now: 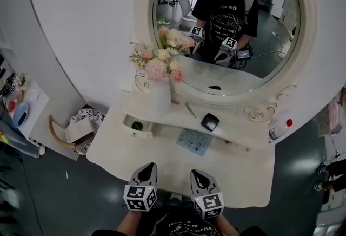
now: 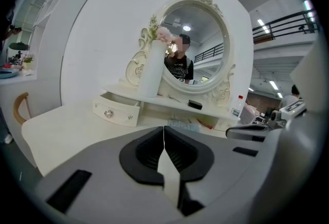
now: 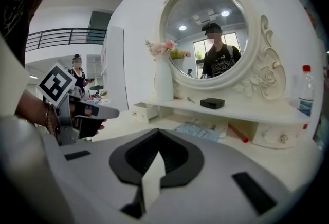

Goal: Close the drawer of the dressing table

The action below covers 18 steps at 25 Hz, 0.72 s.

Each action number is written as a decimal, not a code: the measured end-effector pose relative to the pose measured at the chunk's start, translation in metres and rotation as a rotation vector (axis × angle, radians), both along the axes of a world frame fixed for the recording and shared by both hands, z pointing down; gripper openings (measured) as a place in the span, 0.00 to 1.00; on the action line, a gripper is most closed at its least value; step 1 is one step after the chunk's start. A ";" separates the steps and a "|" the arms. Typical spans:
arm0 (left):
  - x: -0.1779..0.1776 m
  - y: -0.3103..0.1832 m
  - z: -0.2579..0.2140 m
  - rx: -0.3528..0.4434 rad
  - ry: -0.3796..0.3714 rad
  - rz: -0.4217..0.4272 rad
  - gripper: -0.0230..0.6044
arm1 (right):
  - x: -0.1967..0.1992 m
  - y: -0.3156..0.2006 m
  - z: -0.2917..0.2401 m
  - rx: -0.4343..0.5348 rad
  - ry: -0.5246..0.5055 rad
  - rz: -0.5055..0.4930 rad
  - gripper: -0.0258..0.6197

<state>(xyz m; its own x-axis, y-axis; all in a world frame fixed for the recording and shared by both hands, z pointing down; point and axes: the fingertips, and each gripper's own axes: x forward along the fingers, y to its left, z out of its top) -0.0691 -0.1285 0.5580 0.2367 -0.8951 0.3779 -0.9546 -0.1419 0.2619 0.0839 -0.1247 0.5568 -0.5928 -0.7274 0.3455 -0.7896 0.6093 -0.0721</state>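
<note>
The white dressing table has a small drawer pulled open under the left end of its shelf, with a green thing inside. The left gripper view shows the drawer front with its crystal knob, ahead and to the left. It appears small in the right gripper view, where the drawer is beyond the left gripper. My left gripper hangs over the table's front edge, shut and empty. Beside it, my right gripper also looks shut and empty. Both are well short of the drawer.
A white vase of pink flowers stands on the shelf above the drawer. A black compact lies on the shelf, a blue booklet under it. A red-capped bottle stands at the right end. A chair with a bag is left of the table.
</note>
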 end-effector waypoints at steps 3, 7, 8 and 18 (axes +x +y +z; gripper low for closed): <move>-0.011 -0.001 0.005 -0.012 -0.004 -0.026 0.06 | -0.005 0.002 0.004 -0.015 -0.006 -0.019 0.06; -0.039 -0.008 0.009 -0.021 -0.008 -0.087 0.06 | -0.021 0.008 0.008 -0.030 -0.009 -0.059 0.06; -0.048 -0.011 0.009 -0.022 -0.012 -0.102 0.06 | -0.026 0.008 0.008 -0.030 -0.011 -0.065 0.06; -0.118 -0.077 0.051 -0.173 -0.155 -0.076 0.33 | -0.051 -0.012 -0.006 -0.030 -0.037 0.007 0.06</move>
